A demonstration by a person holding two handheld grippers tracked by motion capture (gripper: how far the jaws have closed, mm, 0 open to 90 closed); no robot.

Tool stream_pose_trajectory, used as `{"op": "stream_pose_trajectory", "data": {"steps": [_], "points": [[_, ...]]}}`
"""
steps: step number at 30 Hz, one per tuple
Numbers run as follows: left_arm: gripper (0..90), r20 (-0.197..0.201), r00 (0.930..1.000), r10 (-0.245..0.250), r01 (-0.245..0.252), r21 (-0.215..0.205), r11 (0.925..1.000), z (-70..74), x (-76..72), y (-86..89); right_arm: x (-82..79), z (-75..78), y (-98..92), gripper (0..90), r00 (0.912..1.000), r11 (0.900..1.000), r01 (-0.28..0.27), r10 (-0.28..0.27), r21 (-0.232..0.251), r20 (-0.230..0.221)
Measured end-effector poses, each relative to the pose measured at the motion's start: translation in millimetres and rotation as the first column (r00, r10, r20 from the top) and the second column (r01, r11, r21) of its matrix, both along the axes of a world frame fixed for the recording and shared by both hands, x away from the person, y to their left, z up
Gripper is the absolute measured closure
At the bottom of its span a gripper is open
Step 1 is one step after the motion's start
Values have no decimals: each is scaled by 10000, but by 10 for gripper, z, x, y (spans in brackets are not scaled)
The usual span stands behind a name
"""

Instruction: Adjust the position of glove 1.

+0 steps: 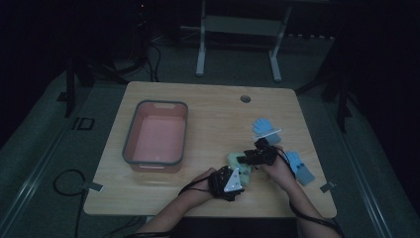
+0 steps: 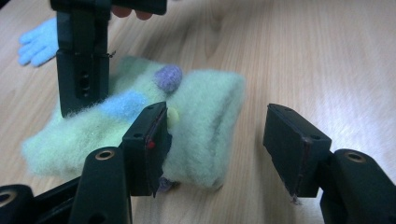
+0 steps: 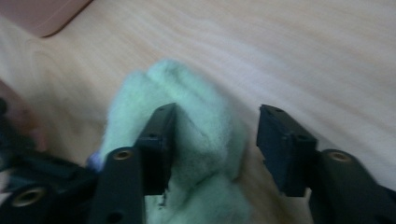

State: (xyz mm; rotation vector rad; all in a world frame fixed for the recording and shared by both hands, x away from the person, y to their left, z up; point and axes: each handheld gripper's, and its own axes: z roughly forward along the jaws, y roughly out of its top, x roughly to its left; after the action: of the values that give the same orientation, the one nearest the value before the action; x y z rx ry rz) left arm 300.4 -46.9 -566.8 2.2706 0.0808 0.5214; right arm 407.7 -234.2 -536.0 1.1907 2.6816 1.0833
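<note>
A fluffy pale green sock (image 1: 231,159) with blue and purple spots lies folded on the wooden table (image 1: 213,109), near its front edge. In the left gripper view the sock (image 2: 205,116) has its folded end between my left gripper's (image 2: 219,140) parted jaws. One jaw rests against the fluff and the other stands clear over bare wood. My right gripper (image 3: 217,144) straddles the other end of the sock (image 3: 196,112), jaws apart, one jaw on the fluff. One of its fingers (image 2: 84,70) comes down onto the sock. From above, the left gripper (image 1: 242,172) and right gripper (image 1: 241,158) meet over the sock.
A pink bin with a grey rim (image 1: 130,140) stands empty at the left of the table. Two light blue gloves (image 1: 265,127) (image 1: 299,166) lie to the right, one behind and one beside the right hand. The room is dark.
</note>
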Motion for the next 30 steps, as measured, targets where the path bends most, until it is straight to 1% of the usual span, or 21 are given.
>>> {"op": "stream_pose_trajectory", "data": {"steps": [1, 2, 3, 4, 5, 6, 7, 10, 11, 13, 14, 17, 19, 21, 25, 26, 27, 28, 29, 30], "points": [[400, 36, 10000, 2, -2, -48, 10000, -7, -6, -5, 8, -17, -4, 523, 9996, 9998, -135, 138, 123, -229], [408, 36, 10000, 2, -2, -48, 10000, -7, -6, -5, 8, -17, -4, 523, 9996, 9998, -135, 138, 123, -229], [408, 197, 9996, 198, -199, 22, 9998, -8, -4, -19, 10, -29, 0, 551, 9989, 9996, -202, 210, 203, -415], [487, 294, 9991, 302, -304, 92, 9995, -8, 2, -25, 5, -36, 9, 610, 9983, 9990, -305, 320, 313, -484], [546, 421, 9982, 435, -445, 215, 9988, -8, 12, -32, 2, -36, 13, 638, 9982, 9989, -308, 325, 354, -496], [596, 402, 9982, 441, -451, 229, 9987, 0, 26, -33, -1, -36, 13, 664, 9982, 9987, -304, 324, 402, -507], [631, 228, 9987, 461, -465, 181, 9988, 21, 45, -30, -7, -31, 10, 693, 9986, 9987, -262, 281, 435, -438], [713, -306, 9981, 527, -525, 70, 9986, 100, 97, -15, -22, -4, 0, 735, 9993, 9986, -69, 89, 530, -362], [723, -500, 9974, 518, -513, 104, 9986, 131, 120, -6, -25, 12, 1, 740, 9995, 9987, -53, 69, 515, -313], [734, -845, 9950, 534, -542, -67, 9985, 189, 157, 14, -31, 46, 10, 748, 9997, 9988, -24, 35, 496, -224], [738, -918, 9945, 512, -522, -89, 9986, 219, 167, 23, -33, 66, 16, 750, 9998, 9986, -32, 42, 525, -205], [741, -798, 9957, 460, -452, 115, 9989, 320, 176, 45, -33, 139, 32, 750, 9999, 9979, -90, 96, 646, -78], [740, -811, 9958, 425, -416, 126, 9991, 405, 189, 69, -29, 209, 36, 750, 10000, 9973, -85, 86, 732, -10], [740, -735, 9966, 374, -367, 108, 9993, 495, 196, 96, -35, 291, 44, 750, 9999, 9955, -127, 118, 935, 109], [743, -631, 9976, 270, -248, 344, 9991, 660, 217, 150, -40, 423, 80, 750, 9992, 9953, -201, 167, 945, 364], [743, -631, 9976, 270, -248, 344, 9991, 660, 217, 150, -40, 423, 80, 750, 9992, 9953, -201, 167, 945, 364], [743, -640, 9976, 271, -252, 312, 9992, 725, 224, 184, -39, 450, 91, 750, 9991, 9949, -232, 196, 982, 375], [744, -636, 9977, 232, -211, 346, 9992, 752, 226, 200, -41, 506, 109, 751, 9987, 9938, -245, 196, 1082, 460], [746, -574, 9980, 257, -236, 374, 9990, 784, 223, 220, -41, 532, 124, 751, 9984, 9939, -305, 254, 1055, 497], [747, -574, 9980, 257, -236, 374, 9990, 784, 223, 220, -41, 532, 124, 751, 9984, 9939, -305, 254, 1055, 497]]}}
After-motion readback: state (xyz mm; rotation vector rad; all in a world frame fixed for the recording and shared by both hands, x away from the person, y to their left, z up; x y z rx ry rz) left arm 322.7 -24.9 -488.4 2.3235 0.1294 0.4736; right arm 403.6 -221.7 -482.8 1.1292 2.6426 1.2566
